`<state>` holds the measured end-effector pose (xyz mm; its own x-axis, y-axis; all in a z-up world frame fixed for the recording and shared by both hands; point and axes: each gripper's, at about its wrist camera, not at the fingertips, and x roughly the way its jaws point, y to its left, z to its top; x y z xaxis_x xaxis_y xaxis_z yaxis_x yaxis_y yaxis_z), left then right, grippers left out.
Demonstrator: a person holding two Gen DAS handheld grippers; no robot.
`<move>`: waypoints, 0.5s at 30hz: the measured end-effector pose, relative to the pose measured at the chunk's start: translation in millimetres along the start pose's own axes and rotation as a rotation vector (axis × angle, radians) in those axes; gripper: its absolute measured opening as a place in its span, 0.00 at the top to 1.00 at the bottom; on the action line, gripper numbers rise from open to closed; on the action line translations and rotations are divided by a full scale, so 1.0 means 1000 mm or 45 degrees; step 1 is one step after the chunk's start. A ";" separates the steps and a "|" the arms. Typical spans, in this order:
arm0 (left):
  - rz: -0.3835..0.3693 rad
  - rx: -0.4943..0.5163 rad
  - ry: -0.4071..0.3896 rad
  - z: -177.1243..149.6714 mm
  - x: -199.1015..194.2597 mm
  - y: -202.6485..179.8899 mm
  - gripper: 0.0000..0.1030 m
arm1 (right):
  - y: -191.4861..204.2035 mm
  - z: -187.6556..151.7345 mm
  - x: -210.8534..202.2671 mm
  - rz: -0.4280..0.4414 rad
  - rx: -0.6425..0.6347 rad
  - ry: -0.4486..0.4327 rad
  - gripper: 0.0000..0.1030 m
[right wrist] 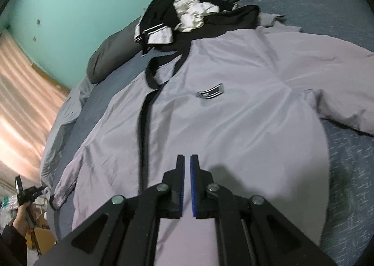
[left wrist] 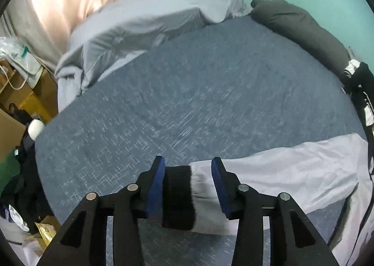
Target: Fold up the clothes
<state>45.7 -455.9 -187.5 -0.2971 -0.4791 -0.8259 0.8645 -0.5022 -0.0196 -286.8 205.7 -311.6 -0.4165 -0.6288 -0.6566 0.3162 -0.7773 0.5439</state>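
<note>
The left claw (left wrist: 188,168) stands released around the lilac jacket's (right wrist: 233,107) black sleeve cuff (left wrist: 178,196), while the right claw (right wrist: 187,161) hovers clenched and empty over the jacket on the bed (left wrist: 187,93).

Bed with clothes spread on its blue-grey cover

The bed (left wrist: 198,93) carries a pale lilac jacket (right wrist: 233,107) lying flat, front up, its black-trimmed opening running down the middle (one cuffed sleeve (left wrist: 268,172) stretches across the cover). At the jacket's collar lies a crumpled black-and-white garment (right wrist: 187,16). A dark grey pillow (left wrist: 301,30) and a rumpled light grey duvet (left wrist: 140,23) lie along the far edge.
</note>
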 end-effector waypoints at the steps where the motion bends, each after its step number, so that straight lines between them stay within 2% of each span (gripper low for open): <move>1: -0.032 0.013 0.001 -0.002 -0.005 -0.007 0.56 | 0.003 -0.001 0.001 0.023 -0.005 0.009 0.92; 3: -0.120 0.064 0.014 -0.010 -0.013 -0.032 0.56 | 0.012 -0.003 0.003 0.057 -0.028 0.028 0.78; 5: -0.226 0.131 0.032 -0.022 -0.020 -0.062 0.56 | 0.022 -0.006 0.008 0.095 -0.056 0.056 0.71; 10: -0.462 0.299 0.130 -0.068 -0.025 -0.146 0.56 | 0.057 -0.017 0.032 0.200 -0.155 0.205 0.71; 15: -0.589 0.448 0.195 -0.119 -0.024 -0.216 0.56 | 0.084 -0.035 0.060 0.182 -0.270 0.328 0.71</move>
<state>-86.0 -250.4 -230.7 -0.5261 -0.0574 -0.8485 0.4655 -0.8544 -0.2308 -255.6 101.6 -323.5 -0.1355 -0.6949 -0.7062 0.5368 -0.6506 0.5372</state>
